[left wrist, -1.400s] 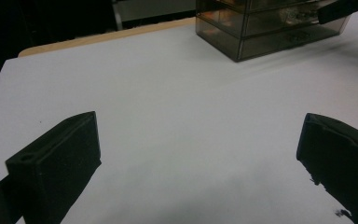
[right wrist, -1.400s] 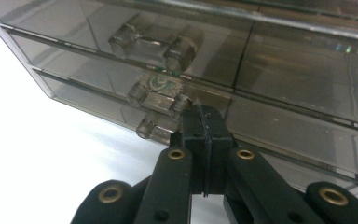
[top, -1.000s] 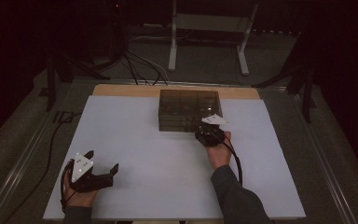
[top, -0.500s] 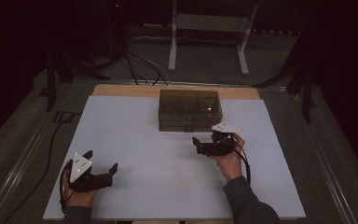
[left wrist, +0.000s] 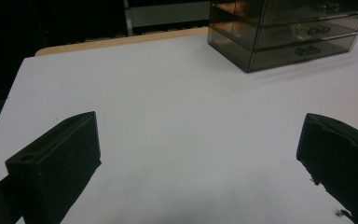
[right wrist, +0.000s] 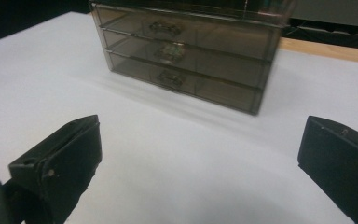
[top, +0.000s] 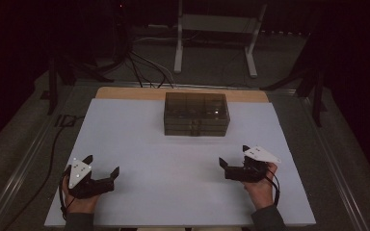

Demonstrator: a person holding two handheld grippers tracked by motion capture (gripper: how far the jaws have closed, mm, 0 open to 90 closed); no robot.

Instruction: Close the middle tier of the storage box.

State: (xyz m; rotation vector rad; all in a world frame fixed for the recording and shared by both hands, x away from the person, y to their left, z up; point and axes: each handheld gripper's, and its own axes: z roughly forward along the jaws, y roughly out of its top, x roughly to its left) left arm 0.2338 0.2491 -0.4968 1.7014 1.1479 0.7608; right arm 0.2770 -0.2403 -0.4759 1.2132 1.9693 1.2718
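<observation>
With all three drawers shut on the smoked drawer organizer at the table's far middle, work looks finished: left claw and right claw gape empty, well apart from it.

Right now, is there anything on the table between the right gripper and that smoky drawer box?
Nothing visible. Bare white table lies between the open right gripper and the drawer box, whose three drawer fronts face it.
</observation>
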